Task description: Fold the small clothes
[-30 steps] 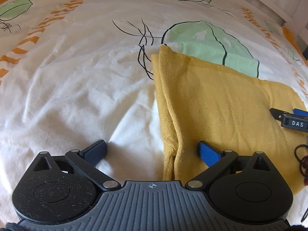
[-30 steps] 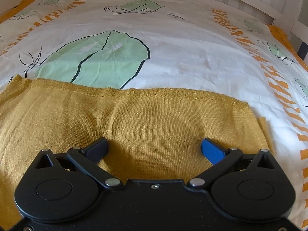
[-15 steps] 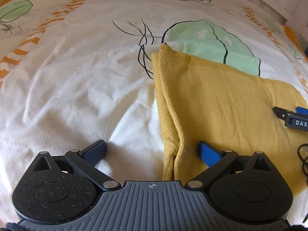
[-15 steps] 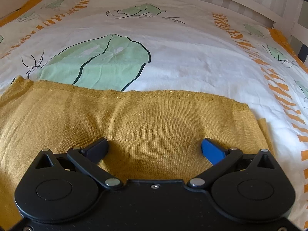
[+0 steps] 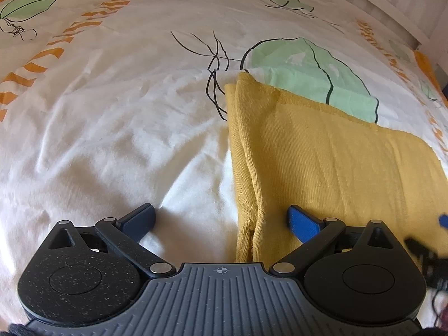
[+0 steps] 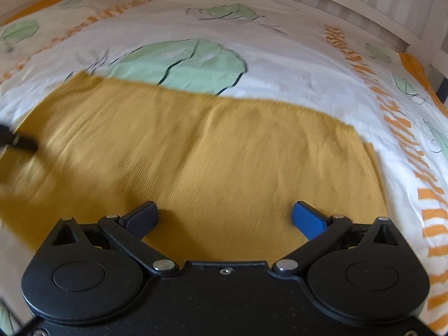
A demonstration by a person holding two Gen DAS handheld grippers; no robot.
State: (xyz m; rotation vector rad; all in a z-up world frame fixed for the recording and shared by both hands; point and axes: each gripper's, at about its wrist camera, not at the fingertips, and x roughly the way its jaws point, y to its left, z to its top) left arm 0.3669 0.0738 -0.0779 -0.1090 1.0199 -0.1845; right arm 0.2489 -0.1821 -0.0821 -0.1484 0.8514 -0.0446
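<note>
my left claw (image 5: pixel 221 218) spread, straddling yellow garment's (image 5: pixel 322 162) layered side edge on the bed (image 5: pixel 112 117) | my right claw (image 6: pixel 224 215) spread above its middle | risk: pinching one layer only, fold skews

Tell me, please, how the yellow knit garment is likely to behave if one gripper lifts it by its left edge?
The yellow knit garment would probably drape limply: its doubled left edge already lies in soft wavy layers. The layers may slide apart, since nothing pins them. It looks thin and flat on the bedsheet, so likely light.
</note>
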